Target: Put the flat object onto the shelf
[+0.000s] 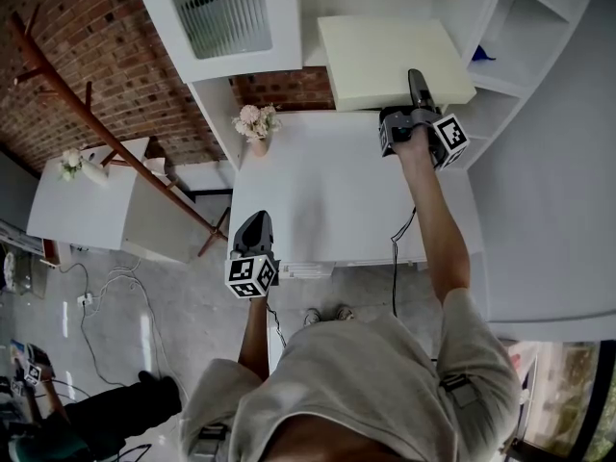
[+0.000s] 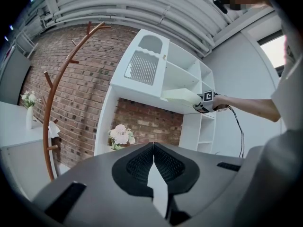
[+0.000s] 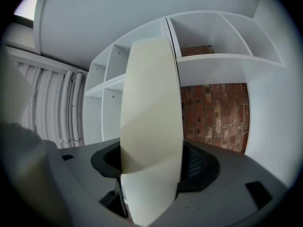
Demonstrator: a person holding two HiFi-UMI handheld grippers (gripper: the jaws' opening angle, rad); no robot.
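R tongs (image 1: 417,87) clamped on edge of cream flat slab (image 1: 390,54), pads tight on both sides. Slab held approx level at front of white shelf unit (image 1: 539,37), by its mid boards; resting or not, can't tell. L tongs (image 1: 255,221) closed, empty, well clear of shelf unit, w/ surface (image 1: 318,191) between.

Cream flat slab (image 1: 390,56), lying level at top centre of frame, near edge pinched in my right gripper (image 1: 417,85), beside the white shelf (image 1: 525,37) upper right.
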